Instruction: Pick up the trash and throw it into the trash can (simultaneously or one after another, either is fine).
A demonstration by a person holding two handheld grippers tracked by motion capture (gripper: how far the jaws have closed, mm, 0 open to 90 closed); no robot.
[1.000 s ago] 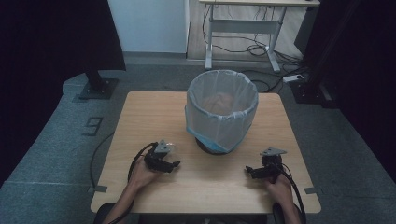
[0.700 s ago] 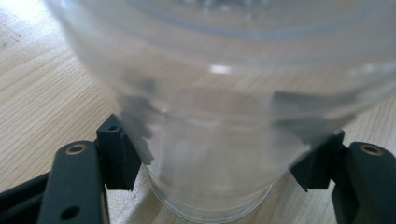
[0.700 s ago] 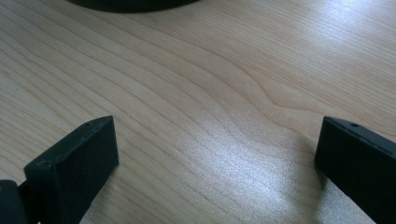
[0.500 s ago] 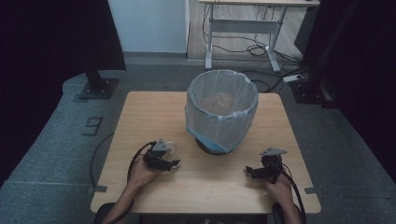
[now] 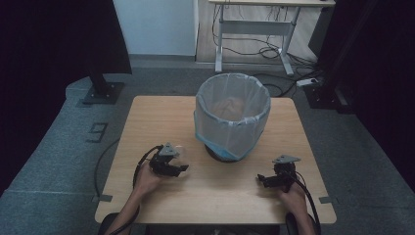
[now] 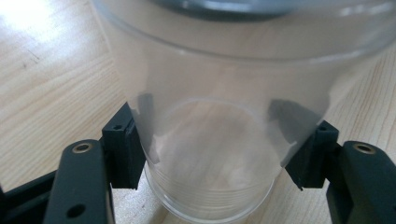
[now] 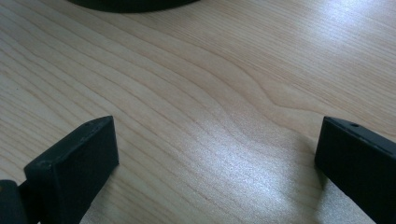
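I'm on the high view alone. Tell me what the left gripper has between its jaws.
Observer: A clear plastic cup, lying on its side; both jaw pads of the left gripper press its wall.
Operator: Report the right gripper.
Observer: The right gripper is open, with bare wooden table between its jaws.
Operator: Say what lies ahead of it.
Observer: The dark base of the lined bin, at the top edge of its view.
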